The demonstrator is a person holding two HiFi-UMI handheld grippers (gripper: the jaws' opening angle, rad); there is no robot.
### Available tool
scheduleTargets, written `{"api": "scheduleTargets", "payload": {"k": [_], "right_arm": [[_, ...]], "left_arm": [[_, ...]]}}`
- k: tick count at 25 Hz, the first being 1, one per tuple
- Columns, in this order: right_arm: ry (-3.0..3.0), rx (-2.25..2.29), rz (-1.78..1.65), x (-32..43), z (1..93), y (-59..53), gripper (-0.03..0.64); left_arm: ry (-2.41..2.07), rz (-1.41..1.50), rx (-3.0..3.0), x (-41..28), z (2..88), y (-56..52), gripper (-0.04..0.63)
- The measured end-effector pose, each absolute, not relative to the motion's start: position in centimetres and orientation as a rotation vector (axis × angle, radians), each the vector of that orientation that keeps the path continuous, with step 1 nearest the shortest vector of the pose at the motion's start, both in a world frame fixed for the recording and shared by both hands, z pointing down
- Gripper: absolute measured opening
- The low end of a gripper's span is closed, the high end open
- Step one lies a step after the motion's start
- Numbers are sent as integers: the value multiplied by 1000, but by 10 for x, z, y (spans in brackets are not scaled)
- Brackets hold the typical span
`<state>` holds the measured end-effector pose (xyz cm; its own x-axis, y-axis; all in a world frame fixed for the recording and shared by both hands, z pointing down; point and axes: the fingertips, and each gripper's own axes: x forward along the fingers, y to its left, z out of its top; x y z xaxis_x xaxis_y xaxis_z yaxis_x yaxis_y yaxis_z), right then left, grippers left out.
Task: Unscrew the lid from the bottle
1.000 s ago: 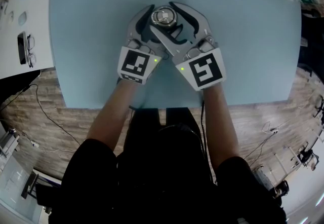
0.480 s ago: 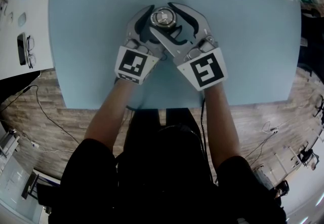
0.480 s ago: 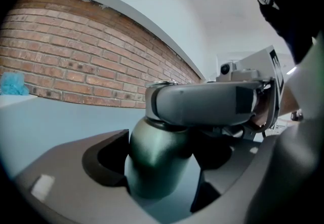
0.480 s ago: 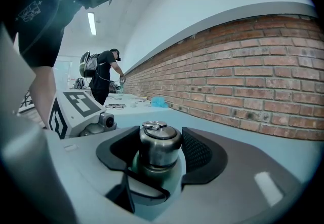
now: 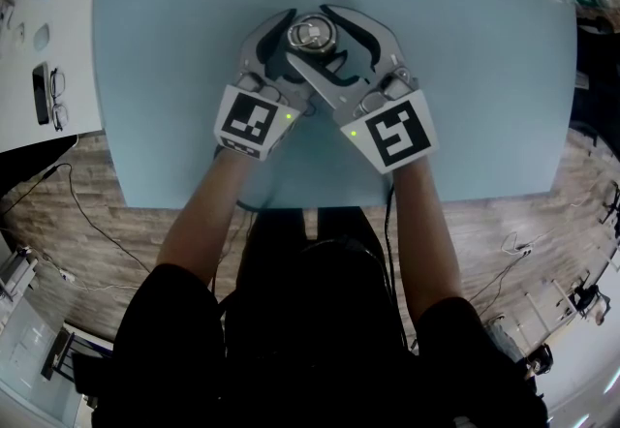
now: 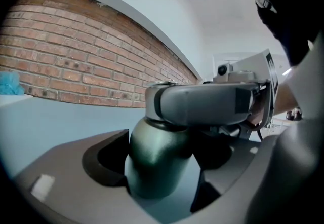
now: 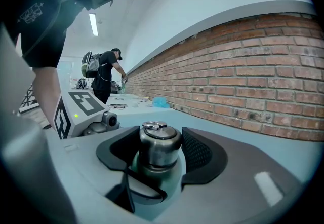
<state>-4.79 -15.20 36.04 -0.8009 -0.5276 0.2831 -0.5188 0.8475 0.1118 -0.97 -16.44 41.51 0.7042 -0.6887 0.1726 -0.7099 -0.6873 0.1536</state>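
Lab-type workroom: long brick wall (image 7: 263, 66), gear-strewn side worktop (image 5: 77, 97), loose cables (image 5: 80, 206) on floor (image 5: 581, 184), person (image 7: 108, 78) at far bench.

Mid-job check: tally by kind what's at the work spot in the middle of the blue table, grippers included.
Grippers: 2 (left gripper, right gripper)
Bottles: 1 (green bottle)
Lids: 1 (steel lid, on the bottle)
Total: 4
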Motion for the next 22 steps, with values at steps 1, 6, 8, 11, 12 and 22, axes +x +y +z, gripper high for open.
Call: {"api": "scheduleTargets", "payload": {"k": [1,6,8,11,12,22], "right_arm": [[-2721,787,-43,-48,360,-152,264],[-2725,774,-48,-48,360,-152,264],[-2726,769,-49,-48,360,-151,264],[-2728,766,-48,-48,360,-151,264],[-2729,766,-46,-48,360,-151,264],[-2729,730,-57,-49,361,-150,264]], "left_arm": [[-1119,150,2707,-10,415,-164,374],[-1099,150,2717,-9,415,-164,375],[-1094,148,2719,-9,415,-164,375],[-1083,151,2723,-9,415,-163,375],[-1079,152,2725,-9,415,-163,375],[-1039,159,2741,-9,415,-163,375]]}}
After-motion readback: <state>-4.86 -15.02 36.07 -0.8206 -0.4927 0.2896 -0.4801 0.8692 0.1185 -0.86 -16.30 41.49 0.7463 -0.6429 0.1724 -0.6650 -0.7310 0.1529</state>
